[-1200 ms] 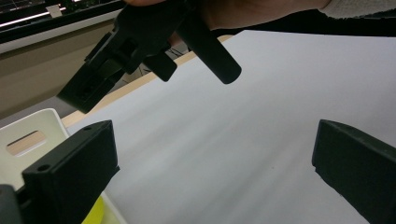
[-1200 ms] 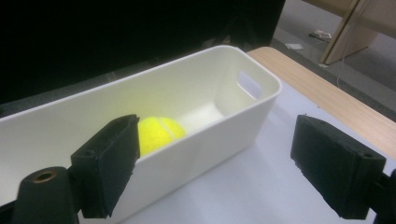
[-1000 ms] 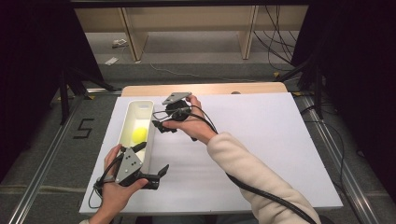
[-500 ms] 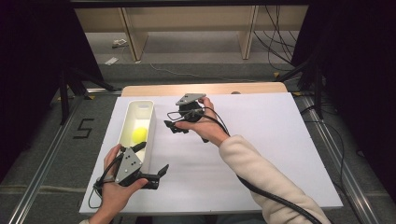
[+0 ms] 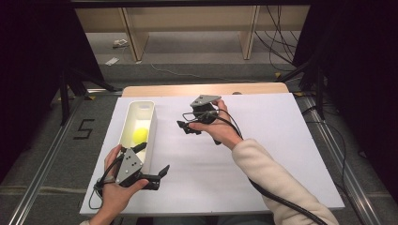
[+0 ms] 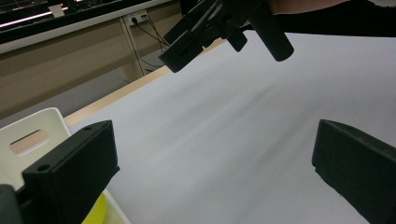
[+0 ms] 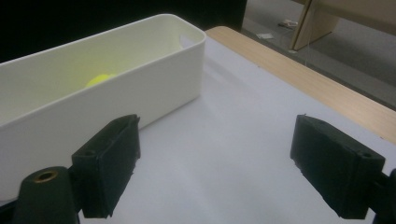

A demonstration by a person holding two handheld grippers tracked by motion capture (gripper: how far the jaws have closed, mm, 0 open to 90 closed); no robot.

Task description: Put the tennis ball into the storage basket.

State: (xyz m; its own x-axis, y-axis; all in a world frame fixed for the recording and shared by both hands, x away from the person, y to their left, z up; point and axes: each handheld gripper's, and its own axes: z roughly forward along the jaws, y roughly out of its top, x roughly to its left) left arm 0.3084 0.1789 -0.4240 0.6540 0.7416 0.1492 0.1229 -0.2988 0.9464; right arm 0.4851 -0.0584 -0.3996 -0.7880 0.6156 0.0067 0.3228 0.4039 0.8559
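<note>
Jaws apart on both, right gripper (image 5: 187, 127) just right of white bin (image 5: 149, 108), left gripper (image 5: 157, 174) at its near end, yellow ball (image 5: 140, 135) inside.

left gripper (image 5: 157, 176): low, fingers spread, empty | right gripper (image 5: 187, 127): raised, fingers spread, empty

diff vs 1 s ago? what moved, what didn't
The right gripper has drawn back from over the white bin, moving to the person's right and slightly nearer, and now hangs over the white mat, jaws open and empty. Unchanged: the yellow ball lies in the bin, and the left gripper rests open at the bin's near end.
</note>
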